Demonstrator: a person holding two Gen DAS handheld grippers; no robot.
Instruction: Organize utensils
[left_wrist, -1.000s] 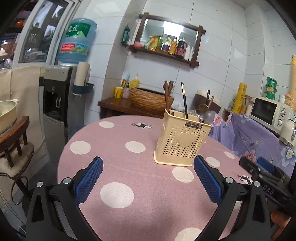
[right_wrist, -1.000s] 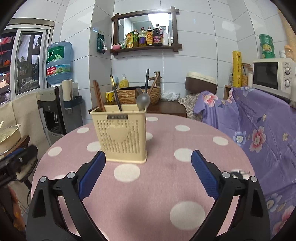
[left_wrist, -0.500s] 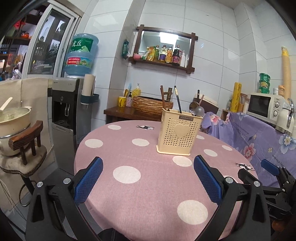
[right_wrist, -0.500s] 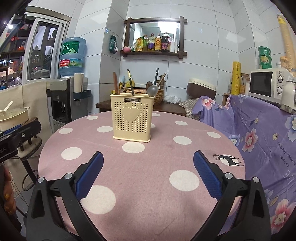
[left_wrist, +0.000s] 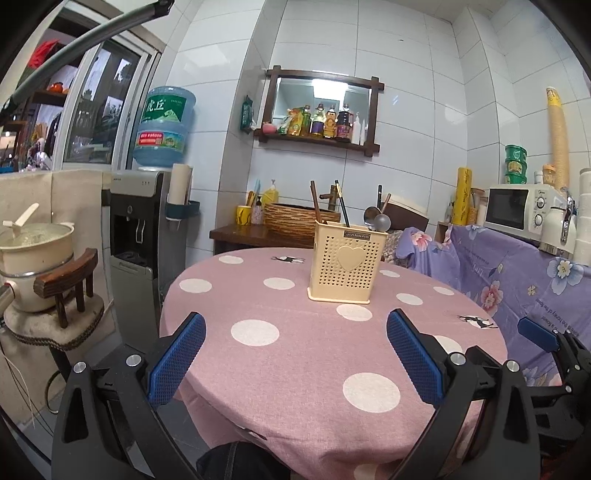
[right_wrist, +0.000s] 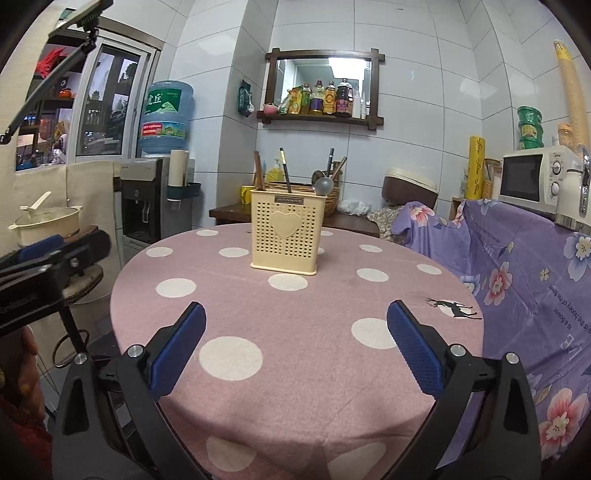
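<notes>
Both grippers empty, jaws spread wide: left gripper (left_wrist: 295, 343) and right gripper (right_wrist: 295, 334) hover off the near edge of the round table (right_wrist: 295, 369). Utensil caddy (right_wrist: 288, 230) stands upright toward the far edge, holding chopsticks (right_wrist: 285, 170) and spoons (right_wrist: 324, 184); no loose utensils visible on the cloth. Main risk, as I judge it: caddy looks light and top-heavy, so a bump or sideways tug on a tall handle could tip it. Open cloth between grippers and caddy; right edge crowded by the floral-covered counter (right_wrist: 517, 266), left drops to floor.
</notes>
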